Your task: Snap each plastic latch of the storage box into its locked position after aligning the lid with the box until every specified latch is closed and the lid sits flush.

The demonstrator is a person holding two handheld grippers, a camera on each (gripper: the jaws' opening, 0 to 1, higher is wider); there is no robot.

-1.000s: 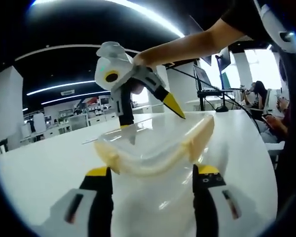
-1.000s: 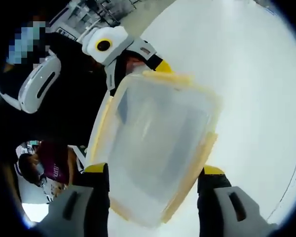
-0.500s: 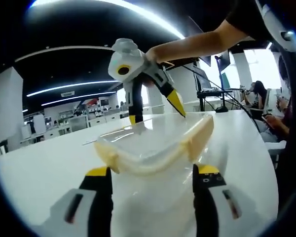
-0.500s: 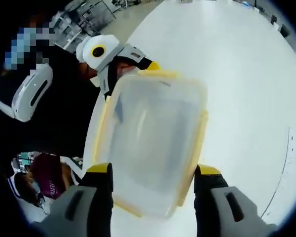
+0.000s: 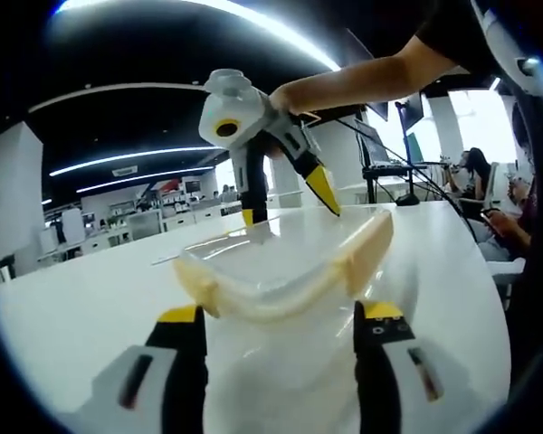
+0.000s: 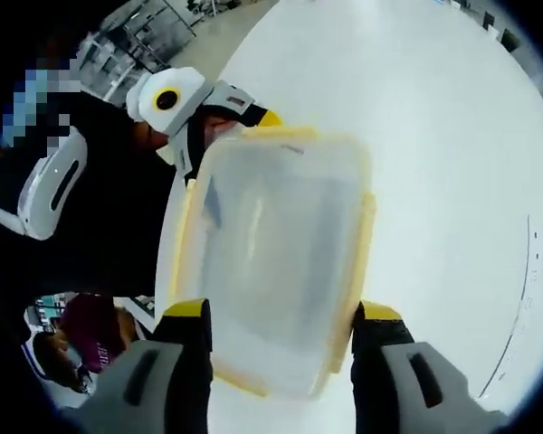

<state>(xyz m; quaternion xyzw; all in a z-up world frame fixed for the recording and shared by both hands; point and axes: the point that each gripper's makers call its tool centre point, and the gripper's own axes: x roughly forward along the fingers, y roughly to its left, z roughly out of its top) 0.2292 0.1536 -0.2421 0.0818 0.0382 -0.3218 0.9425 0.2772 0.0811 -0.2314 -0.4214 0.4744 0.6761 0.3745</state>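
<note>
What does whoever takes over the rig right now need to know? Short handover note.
Left gripper: open, fingers at the near end of the storage box on the white table.
Right gripper: open, above the box, fingers straddling one end.
Lid: on the box with yellow latches along its edges.
Done: lid placed. Whether any latch is locked, cannot tell.
Left: check alignment, press each latch shut.

Storage box [image 6: 276, 262] blurred; its latches too indistinct to judge
</note>
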